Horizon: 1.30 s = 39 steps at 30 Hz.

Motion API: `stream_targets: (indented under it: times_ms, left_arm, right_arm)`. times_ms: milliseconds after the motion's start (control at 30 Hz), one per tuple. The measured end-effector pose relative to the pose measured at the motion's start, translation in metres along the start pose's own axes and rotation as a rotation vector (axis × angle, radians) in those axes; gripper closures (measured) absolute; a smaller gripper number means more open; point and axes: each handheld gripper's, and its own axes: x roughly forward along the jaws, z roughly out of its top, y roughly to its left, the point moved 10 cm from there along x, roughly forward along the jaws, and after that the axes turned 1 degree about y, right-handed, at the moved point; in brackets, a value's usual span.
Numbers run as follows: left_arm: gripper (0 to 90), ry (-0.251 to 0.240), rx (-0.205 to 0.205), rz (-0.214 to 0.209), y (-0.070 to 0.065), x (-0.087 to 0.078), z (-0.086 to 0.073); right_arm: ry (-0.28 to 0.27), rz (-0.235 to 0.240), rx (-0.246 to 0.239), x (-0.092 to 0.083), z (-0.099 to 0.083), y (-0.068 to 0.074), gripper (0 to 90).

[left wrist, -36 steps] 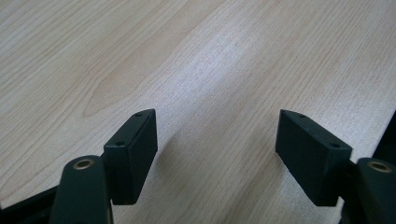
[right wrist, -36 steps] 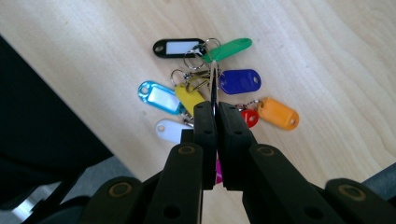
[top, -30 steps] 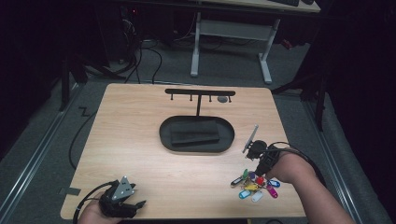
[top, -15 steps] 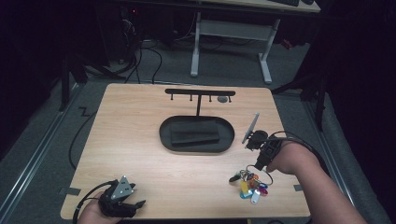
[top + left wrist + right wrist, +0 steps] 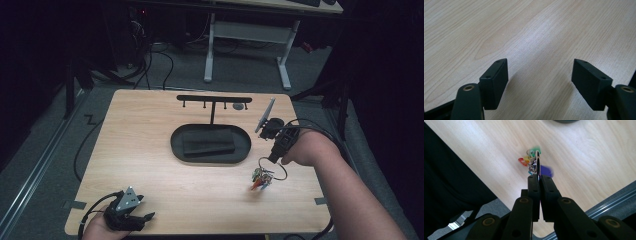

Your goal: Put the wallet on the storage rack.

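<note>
The key ring [image 5: 272, 169] with its bunch of coloured tags [image 5: 261, 179] hangs over the right part of the table [image 5: 150, 150], near the right edge. The right gripper [image 5: 274, 159] pinches the ring between its closed jaws, and the tags dangle just above the wood. To the left of it, at the middle of the table, lies a black oval tray [image 5: 210, 143] with a hook stand [image 5: 214, 99] behind it. The left gripper [image 5: 131, 216] rests at the near left edge, its jaws spread apart with nothing between them.
</note>
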Motion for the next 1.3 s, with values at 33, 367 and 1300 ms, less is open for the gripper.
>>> stream_targets:
  times_ms: [33,367,1300]
  left_arm:
    - [29.9,-0.001,0.001,0.000,0.000,0.000,0.000]
    - [30.0,-0.001,0.001,-0.008,0.000,0.000,-0.001]
    - [29.8,-0.016,-0.023,0.009,0.009,-0.004,0.000]
  right_arm:
    - [0.007,-0.003,0.003,-0.002,0.001,-0.001,87.7]
    - [-0.030,-0.018,0.018,-0.015,0.024,-0.020,87.7]
    - [-0.054,-0.004,0.086,-0.019,0.066,-0.061,87.7]
